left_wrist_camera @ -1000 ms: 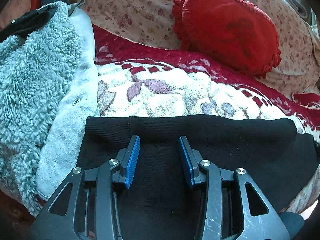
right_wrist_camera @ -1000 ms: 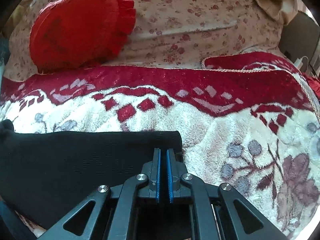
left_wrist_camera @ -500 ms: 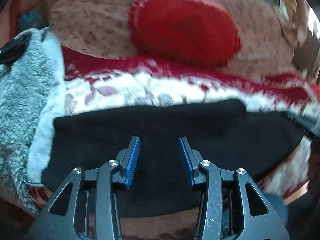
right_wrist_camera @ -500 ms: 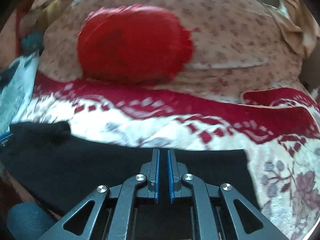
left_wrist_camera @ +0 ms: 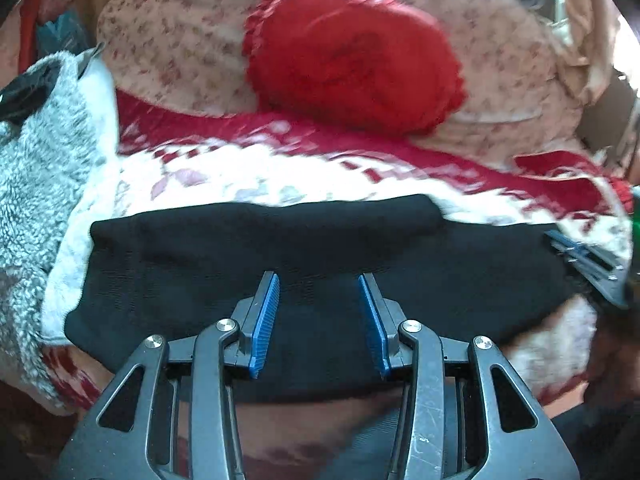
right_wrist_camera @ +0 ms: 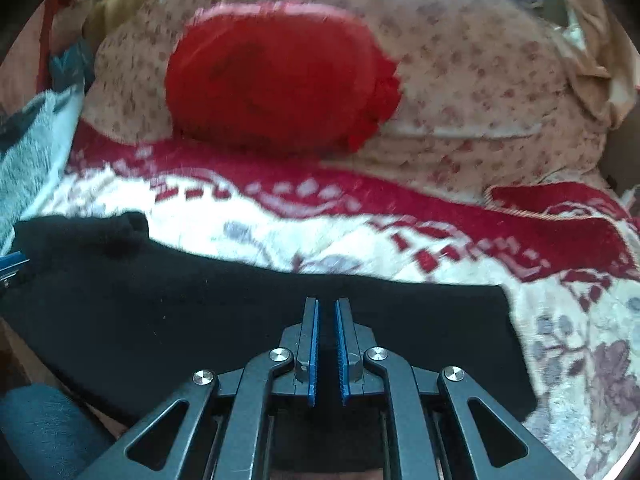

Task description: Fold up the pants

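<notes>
The black pants [left_wrist_camera: 280, 264] lie folded in a long strip across the near edge of the bed; they also show in the right wrist view [right_wrist_camera: 200, 312]. My left gripper [left_wrist_camera: 318, 284] is open and empty, its blue pads above the cloth near the front edge. My right gripper [right_wrist_camera: 326, 308] has its pads nearly together with a thin gap over the pants; whether it pinches cloth is unclear. The right gripper also shows at the right edge of the left wrist view [left_wrist_camera: 584, 260].
A red and white patterned blanket [right_wrist_camera: 360, 232] covers the bed. A red ruffled cushion [left_wrist_camera: 352, 60] leans on a floral pillow [right_wrist_camera: 480, 80] at the back. A fluffy grey garment [left_wrist_camera: 36, 152] lies to the left. The bed's front edge is just below the pants.
Both grippers have pulled back and up from the pants, so more of the bed shows. The left stayed open and the right stayed nearly shut.
</notes>
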`<action>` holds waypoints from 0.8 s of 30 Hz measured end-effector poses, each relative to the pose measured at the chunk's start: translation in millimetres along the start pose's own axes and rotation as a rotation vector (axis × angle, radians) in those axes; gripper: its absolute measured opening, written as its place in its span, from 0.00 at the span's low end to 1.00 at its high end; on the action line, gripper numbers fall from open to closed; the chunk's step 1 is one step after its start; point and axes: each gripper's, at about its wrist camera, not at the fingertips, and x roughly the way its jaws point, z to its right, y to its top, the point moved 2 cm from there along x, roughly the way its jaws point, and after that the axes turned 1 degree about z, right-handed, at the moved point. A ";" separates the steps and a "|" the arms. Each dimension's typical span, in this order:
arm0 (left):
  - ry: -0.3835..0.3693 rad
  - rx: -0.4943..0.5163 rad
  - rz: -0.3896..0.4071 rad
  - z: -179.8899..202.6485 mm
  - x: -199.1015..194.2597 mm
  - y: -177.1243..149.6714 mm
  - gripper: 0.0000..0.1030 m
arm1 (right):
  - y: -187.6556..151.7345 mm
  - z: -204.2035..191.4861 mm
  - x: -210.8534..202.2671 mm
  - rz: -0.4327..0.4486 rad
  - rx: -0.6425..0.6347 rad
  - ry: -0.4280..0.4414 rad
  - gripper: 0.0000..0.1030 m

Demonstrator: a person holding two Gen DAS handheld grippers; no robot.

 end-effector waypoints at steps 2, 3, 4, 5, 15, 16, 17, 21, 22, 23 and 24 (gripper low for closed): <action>-0.057 0.006 -0.003 20.3 -8.3 -4.0 0.39 | -3.8 16.3 -12.6 0.018 0.039 -0.004 0.21; -0.082 -0.001 -0.010 30.0 -10.7 -7.3 0.39 | -6.5 32.9 -20.7 0.034 0.090 -0.010 0.26; -0.103 -0.004 -0.019 38.8 -12.0 -10.8 0.39 | -11.5 53.0 -28.5 0.051 0.158 -0.002 0.27; -0.122 0.002 -0.028 46.8 -12.5 -13.8 0.39 | -17.2 71.5 -34.8 0.060 0.230 0.016 0.29; -0.073 0.082 -0.079 75.4 4.0 -28.8 0.39 | -116.2 207.8 -27.5 -0.015 1.033 0.378 0.38; -0.077 0.069 -0.087 72.3 4.9 -29.8 0.39 | -116.4 202.6 -22.1 -0.038 1.044 0.418 0.38; -0.082 0.056 -0.091 70.2 5.2 -30.2 0.39 | -115.4 196.2 -16.4 -0.062 1.046 0.452 0.38; -0.102 0.023 -0.096 64.3 5.4 -31.3 0.39 | -118.2 188.0 -10.1 -0.071 1.081 0.433 0.38; -0.103 0.020 -0.098 63.7 5.7 -31.2 0.39 | -121.6 189.8 -7.9 -0.071 1.115 0.445 0.38; -0.105 0.020 -0.101 64.0 6.1 -31.4 0.39 | -125.3 192.4 -5.3 -0.070 1.152 0.463 0.38; -0.107 0.021 -0.103 64.5 6.4 -31.3 0.39 | -128.0 193.8 -3.5 -0.066 1.174 0.475 0.38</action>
